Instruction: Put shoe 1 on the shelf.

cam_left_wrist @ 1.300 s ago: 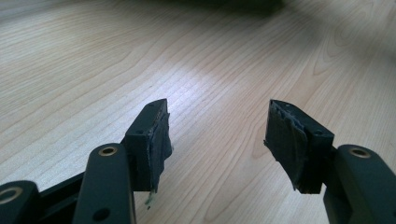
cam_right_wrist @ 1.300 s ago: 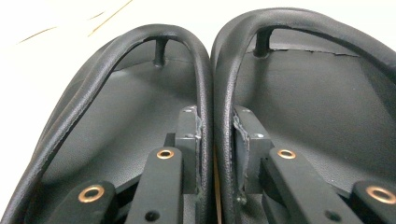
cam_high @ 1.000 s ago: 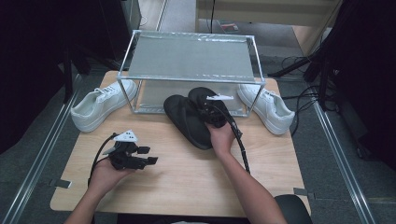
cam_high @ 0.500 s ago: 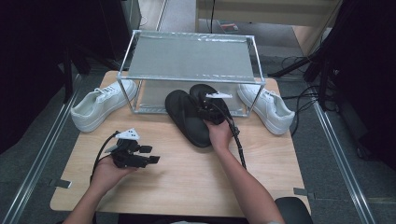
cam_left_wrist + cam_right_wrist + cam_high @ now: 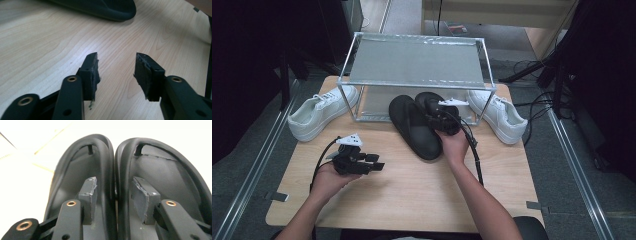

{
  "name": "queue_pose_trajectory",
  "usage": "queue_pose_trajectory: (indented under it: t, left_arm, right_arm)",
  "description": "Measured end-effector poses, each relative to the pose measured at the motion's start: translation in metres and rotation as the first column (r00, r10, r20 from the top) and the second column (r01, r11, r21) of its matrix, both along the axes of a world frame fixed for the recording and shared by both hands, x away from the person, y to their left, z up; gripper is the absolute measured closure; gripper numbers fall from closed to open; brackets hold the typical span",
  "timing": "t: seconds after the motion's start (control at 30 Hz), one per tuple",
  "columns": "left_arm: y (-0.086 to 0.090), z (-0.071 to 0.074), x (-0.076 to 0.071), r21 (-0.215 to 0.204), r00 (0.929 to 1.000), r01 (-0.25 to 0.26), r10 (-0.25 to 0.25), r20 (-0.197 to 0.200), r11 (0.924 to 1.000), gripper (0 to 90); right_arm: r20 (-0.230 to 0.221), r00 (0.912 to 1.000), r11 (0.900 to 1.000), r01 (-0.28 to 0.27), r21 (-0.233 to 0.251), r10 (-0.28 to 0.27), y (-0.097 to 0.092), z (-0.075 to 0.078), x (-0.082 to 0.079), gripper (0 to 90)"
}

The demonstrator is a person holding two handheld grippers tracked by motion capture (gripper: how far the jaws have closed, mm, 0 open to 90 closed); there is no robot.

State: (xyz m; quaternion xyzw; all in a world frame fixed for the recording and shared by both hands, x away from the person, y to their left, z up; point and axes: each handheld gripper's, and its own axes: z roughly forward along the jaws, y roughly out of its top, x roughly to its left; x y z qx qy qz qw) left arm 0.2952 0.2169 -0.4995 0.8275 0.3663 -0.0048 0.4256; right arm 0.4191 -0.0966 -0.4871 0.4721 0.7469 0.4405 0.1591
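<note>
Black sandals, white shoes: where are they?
Black sandals (image 5: 414,127): high view, left sandal's footbed.
Left white shoe (image 5: 319,112): high view, its upper.
Right white shoe (image 5: 502,117): high view, its upper.

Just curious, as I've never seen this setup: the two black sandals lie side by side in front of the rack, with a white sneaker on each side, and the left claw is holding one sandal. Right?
Not quite. The left claw holds nothing; the left gripper view shows only bare table between its jaws. The black sandals, the rack and the two white sneakers are as you say.
</note>
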Motion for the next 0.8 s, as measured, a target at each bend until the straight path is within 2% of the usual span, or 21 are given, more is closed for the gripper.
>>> queue_pose_trajectory:
  t: [0.07, 0.13, 0.2, 0.27, 0.33, 0.4, 0.5, 0.63, 0.73, 0.8]
  left_arm:
    - [0.000, 0.003, 0.002, -0.009, 0.9997, 0.016, -0.016, -0.021, 0.9998, 64.4]
    - [0.001, 0.006, 0.003, -0.024, 0.9998, 0.019, -0.019, -0.008, 0.9996, 71.0]
    - [0.001, 0.009, 0.004, -0.019, 0.9998, 0.016, -0.016, 0.011, 0.9997, 74.7]
    - [0.002, 0.013, 0.006, -0.026, 0.9997, 0.022, -0.022, 0.014, 0.9994, 77.7]
    - [0.003, 0.015, 0.008, -0.034, 0.9996, 0.027, -0.026, 0.007, 0.9991, 79.6]
    - [0.005, 0.018, 0.009, -0.061, 0.9994, 0.034, -0.034, 0.005, 0.9976, 82.4]
    - [0.006, 0.023, 0.012, -0.063, 0.9992, 0.037, -0.036, 0.014, 0.9973, 86.4]
    - [0.005, 0.024, 0.015, -0.037, 0.9990, 0.043, -0.043, 0.013, 0.9984, 88.5]
    - [0.004, 0.024, 0.018, -0.033, 0.9987, 0.049, -0.049, 0.017, 0.9982, 89.8]
    - [0.003, 0.026, 0.019, -0.010, 0.9980, 0.058, -0.058, 0.023, 0.9983, 90.0]
  right_arm:
    - [-0.002, 0.9999, 0.9998, -0.011, 0.013, 0.011, -0.003, 0.000, -0.009, 57.7]
    - [-0.003, 0.9997, 0.9997, -0.023, 0.010, 0.023, -0.005, 0.001, -0.015, 58.0]
    - [-0.004, 0.9993, 0.9992, -0.038, 0.012, 0.038, -0.007, 0.003, -0.020, 58.2]
    - [-0.005, 0.9986, 0.9985, -0.053, 0.017, 0.053, -0.010, 0.005, -0.026, 58.8]
    - [-0.005, 0.9970, 0.9959, -0.077, 0.047, 0.077, -0.013, 0.007, -0.031, 58.6]
    - [-0.029, 0.9947, 0.9911, -0.096, 0.092, 0.099, -0.017, 0.006, -0.035, 59.3]
    - [-0.028, 0.9911, 0.9890, -0.128, 0.073, 0.130, -0.019, 0.003, -0.044, 60.2]
    - [-0.028, 0.9851, 0.9849, -0.169, 0.040, 0.170, -0.023, -0.001, -0.057, 60.5]
    - [-0.004, 0.9792, 0.9786, -0.203, 0.034, 0.203, -0.029, -0.003, -0.070, 60.9]
    - [0.023, 0.9741, 0.9737, -0.226, 0.032, 0.225, -0.037, -0.007, -0.082, 60.9]
